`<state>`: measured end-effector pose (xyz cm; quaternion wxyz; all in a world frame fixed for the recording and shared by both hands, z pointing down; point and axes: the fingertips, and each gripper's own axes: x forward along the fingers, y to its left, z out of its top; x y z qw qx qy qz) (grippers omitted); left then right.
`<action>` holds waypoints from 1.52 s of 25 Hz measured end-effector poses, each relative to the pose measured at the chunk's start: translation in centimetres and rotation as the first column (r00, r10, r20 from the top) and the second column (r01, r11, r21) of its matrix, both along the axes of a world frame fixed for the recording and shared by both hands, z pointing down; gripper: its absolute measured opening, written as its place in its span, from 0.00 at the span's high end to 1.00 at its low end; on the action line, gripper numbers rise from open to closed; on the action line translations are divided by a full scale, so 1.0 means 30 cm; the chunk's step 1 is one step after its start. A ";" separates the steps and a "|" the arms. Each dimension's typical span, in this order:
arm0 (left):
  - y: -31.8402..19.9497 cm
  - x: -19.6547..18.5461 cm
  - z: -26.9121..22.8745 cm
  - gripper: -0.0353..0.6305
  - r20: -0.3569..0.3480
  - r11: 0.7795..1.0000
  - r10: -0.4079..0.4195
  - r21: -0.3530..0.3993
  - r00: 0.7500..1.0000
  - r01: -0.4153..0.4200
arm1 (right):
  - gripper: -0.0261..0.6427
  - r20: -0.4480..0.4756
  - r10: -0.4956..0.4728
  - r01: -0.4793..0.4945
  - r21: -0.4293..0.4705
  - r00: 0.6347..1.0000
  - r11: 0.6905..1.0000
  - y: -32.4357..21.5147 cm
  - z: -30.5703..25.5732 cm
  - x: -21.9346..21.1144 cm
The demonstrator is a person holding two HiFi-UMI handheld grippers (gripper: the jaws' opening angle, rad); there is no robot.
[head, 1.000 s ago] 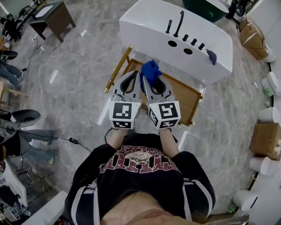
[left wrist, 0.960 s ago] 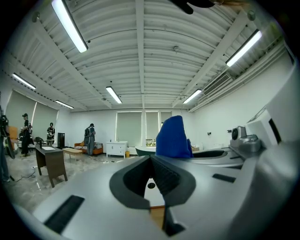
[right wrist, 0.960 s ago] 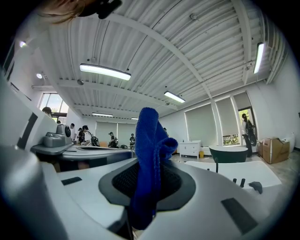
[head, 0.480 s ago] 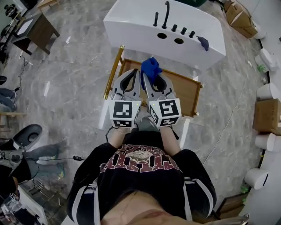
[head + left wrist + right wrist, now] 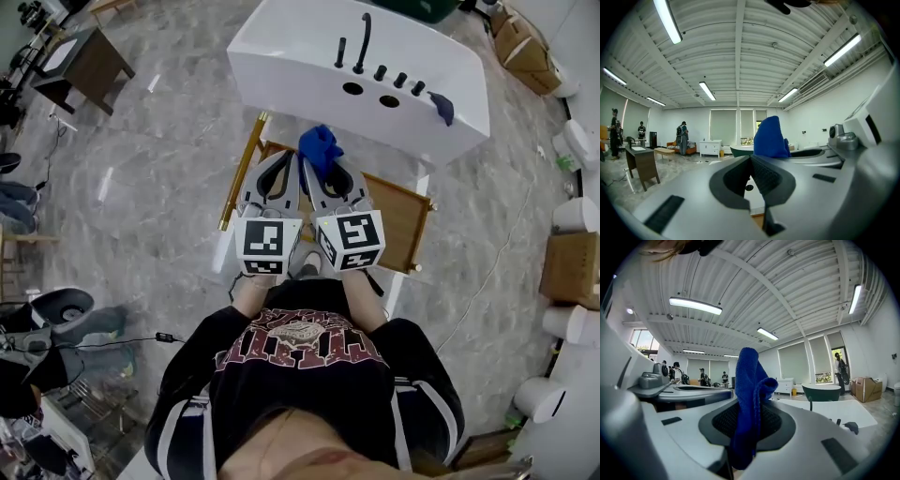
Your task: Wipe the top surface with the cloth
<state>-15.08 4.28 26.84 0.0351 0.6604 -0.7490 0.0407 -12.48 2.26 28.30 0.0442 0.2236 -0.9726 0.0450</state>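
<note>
A blue cloth (image 5: 321, 148) sticks up from the tips of my right gripper (image 5: 316, 170), which is shut on it; in the right gripper view the cloth (image 5: 749, 394) is clamped between the pads and folds over at its top. My left gripper (image 5: 288, 161) is close beside it on the left, shut with nothing between its pads (image 5: 761, 174). From the left gripper view the cloth (image 5: 770, 138) shows just right of the tips. Both grippers hang over the near-left part of a wooden table top (image 5: 398, 217) with a gold frame.
A white tub-like unit (image 5: 291, 56) with a black tap (image 5: 362, 42), knobs and two holes stands just beyond the table; a small dark cloth (image 5: 444, 107) lies on its right end. Cardboard boxes (image 5: 568, 270) and white fixtures line the right side. A dark desk (image 5: 80, 58) stands far left.
The two grippers stay side by side with the cloth still clamped in the right one. The view has shifted slightly, so the tub and table sit a little differently in the frame.
</note>
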 end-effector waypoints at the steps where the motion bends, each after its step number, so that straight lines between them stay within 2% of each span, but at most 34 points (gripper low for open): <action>1: -0.013 -0.007 0.006 0.88 -0.003 1.000 -0.009 -0.002 1.000 0.009 | 0.83 -0.002 -0.007 0.007 -0.002 1.000 1.000 -0.014 0.005 -0.003; 8: -0.084 -0.045 0.068 0.88 -0.003 0.998 -0.055 -0.036 0.998 0.055 | 0.83 -0.006 -0.042 0.042 -0.029 0.999 0.999 -0.107 0.070 -0.030; 15: -0.128 -0.074 0.117 0.88 -0.025 0.996 -0.058 -0.073 0.998 0.056 | 0.83 -0.025 -0.043 0.042 -0.058 0.999 0.997 -0.147 0.112 -0.053; 21: -0.178 -0.124 0.175 0.88 -0.048 0.995 -0.002 -0.102 0.999 -0.003 | 0.83 -0.041 0.022 -0.025 -0.072 0.999 0.997 -0.206 0.152 -0.089; 25: -0.227 -0.169 0.201 0.88 -0.063 0.989 0.081 -0.117 0.995 -0.088 | 0.83 -0.057 0.116 -0.121 -0.080 0.992 0.989 -0.253 0.171 -0.125; 31: -0.308 -0.280 0.207 0.88 -0.053 0.974 0.187 -0.120 0.981 -0.192 | 0.83 -0.056 0.190 -0.194 -0.078 0.980 0.978 -0.295 0.178 -0.272; 38: -0.338 -0.375 0.273 0.88 -0.090 0.944 0.285 -0.144 0.954 -0.296 | 0.83 -0.111 0.295 -0.304 -0.083 0.949 0.949 -0.319 0.232 -0.359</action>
